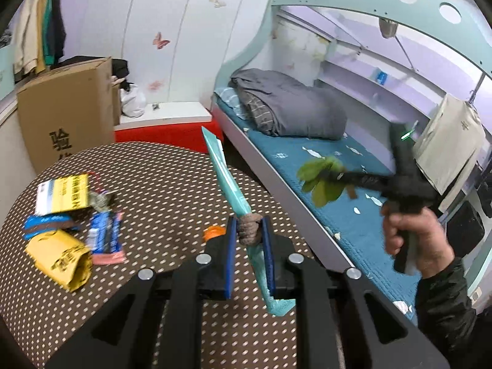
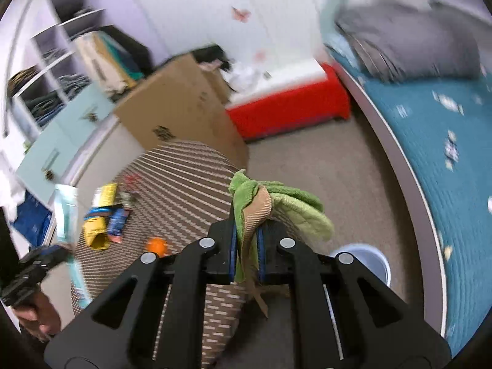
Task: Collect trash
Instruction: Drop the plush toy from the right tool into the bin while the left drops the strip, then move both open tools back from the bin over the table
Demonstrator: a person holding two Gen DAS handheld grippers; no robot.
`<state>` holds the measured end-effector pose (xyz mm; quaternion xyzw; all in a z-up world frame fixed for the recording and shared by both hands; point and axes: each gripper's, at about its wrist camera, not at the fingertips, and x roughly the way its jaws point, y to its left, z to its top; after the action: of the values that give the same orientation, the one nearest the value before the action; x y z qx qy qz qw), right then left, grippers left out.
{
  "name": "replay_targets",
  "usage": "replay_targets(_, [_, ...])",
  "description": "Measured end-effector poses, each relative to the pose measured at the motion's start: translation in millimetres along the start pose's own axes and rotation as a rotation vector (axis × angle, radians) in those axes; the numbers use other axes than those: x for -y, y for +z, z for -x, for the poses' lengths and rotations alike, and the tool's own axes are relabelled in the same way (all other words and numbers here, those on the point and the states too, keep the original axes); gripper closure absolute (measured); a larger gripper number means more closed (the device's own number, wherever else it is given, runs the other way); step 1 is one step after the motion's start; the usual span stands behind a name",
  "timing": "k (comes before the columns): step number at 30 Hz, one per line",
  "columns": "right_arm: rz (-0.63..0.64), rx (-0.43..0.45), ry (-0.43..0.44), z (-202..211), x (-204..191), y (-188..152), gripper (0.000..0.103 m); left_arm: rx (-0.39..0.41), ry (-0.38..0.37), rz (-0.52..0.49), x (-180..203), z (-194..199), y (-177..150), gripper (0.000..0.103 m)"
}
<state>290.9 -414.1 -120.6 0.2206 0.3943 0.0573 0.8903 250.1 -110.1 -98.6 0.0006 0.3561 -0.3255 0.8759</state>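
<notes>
Left hand-held gripper pinches a teal wrapper above the desk; right hand-held gripper pinches a green rag.

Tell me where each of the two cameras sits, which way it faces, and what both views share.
Left wrist: on the left gripper, looking over the dotted table toward the bunk bed; it grips a teal packet. The right hand shows.
Right wrist: on the right gripper, tilted toward floor and red bench; it grips a green cloth.
Shared: table, wrappers, orange cap, cardboard box, bed.
</notes>
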Motion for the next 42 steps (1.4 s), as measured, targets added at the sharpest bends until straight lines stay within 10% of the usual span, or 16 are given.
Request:
replay_targets(7, [-0.225,-0.197,-0.079,-77.9,102.4,-36.0,0.085,-0.051,-0.044,-0.058,35.7,-40.8,11.5,0.088])
replay_targets(10, [-0.323,-0.257,-0.107,-100.9,136.9,-52.6,0.021,-0.08,-0.062,-0.085,49.6,-61.0,16.2,0.088])
replay_targets(32, [-0.448,0.03,-0.072,32.8,183.1,-53.5,0.012,-0.38,-0.194,-0.296,163.2,-237.4,13.1,0.085])
replay_targets(33, [-0.447,0.037,-0.074,35.3,182.6,-52.9,0.012,-0.395,-0.193,-0.303,167.9,-247.3,12.3,0.083])
replay_targets(35, [-0.443,0.049,-0.075,40.1,181.0,-51.2,0.012,-0.431,-0.177,-0.326,175.6,-262.6,10.7,0.023])
replay_targets(36, [-0.44,0.053,-0.074,42.4,179.3,-50.7,0.012,-0.436,-0.139,-0.324,174.7,-268.5,9.7,0.009])
replay_targets(42, [-0.425,0.064,-0.082,46.3,165.1,-54.7,0.007,-0.42,-0.08,-0.271,154.3,-255.2,11.9,0.006])
